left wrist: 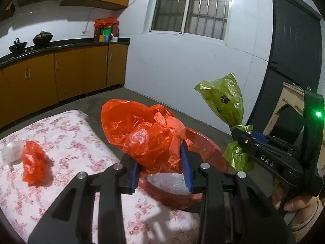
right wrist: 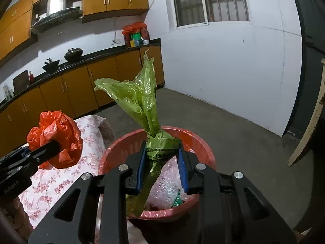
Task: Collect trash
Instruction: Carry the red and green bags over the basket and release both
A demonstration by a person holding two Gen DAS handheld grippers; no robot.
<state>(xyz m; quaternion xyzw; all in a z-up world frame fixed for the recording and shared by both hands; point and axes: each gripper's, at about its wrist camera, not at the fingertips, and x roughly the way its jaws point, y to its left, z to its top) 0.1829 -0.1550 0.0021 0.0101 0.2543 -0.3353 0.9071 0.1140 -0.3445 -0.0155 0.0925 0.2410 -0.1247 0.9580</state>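
Left gripper [left wrist: 161, 167], black with blue pads, is pinching a crumpled orange bag [left wrist: 142, 134] between its two fingers, the bag bulging up and forward past the fingertips and hanging over the near rim of a red basin [left wrist: 205, 142]. Right gripper [right wrist: 162, 169], of the same make, is clamping a green bag [right wrist: 140, 103] at its twisted neck, the loose top of the bag standing up above the fingers and a tail trailing down between them into the basin below. Both bags are being held in the air, the orange one to the left of the green one, neither touching the other. Inside the basin, clear crinkled plastic [right wrist: 164, 191] is lying at the bottom with a scrap of green wrapper [right wrist: 177, 200] beside it. A flowered cloth [left wrist: 67, 134] is covering the table just left of the basin; on it, well apart from both grippers, a second small orange bag [left wrist: 33, 162] is lying just beside a white ball of plastic [left wrist: 11, 151]. A hand [left wrist: 294, 199] with a pale sleeve is gripping the right tool's handle. Orange kitchen cabinets [left wrist: 61, 75] are lining the far wall.
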